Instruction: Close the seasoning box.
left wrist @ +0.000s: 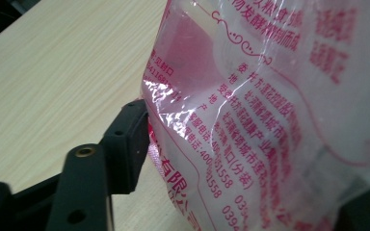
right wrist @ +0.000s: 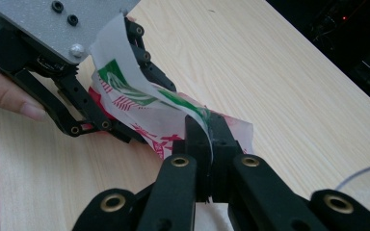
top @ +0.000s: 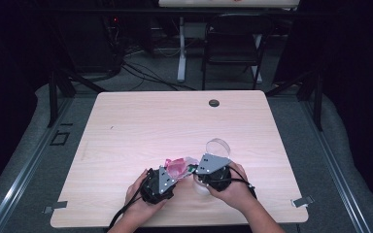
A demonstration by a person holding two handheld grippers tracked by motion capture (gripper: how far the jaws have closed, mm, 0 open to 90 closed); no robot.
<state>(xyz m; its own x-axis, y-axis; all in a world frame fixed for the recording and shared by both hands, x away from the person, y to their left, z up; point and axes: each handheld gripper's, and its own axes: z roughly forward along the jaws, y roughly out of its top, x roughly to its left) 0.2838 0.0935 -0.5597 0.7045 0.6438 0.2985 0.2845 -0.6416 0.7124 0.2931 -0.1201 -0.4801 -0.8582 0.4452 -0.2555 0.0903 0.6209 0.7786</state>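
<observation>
The plastic bag hangs between the two claws above the near middle of the tabletop. The right claw is clamped on the bag's edge. The left claw has its jaws apart with the bag between them, one pad touching the film. Just right, a clear cup stands, partly hidden behind the right claw. The bag's contents cannot be made out.
</observation>
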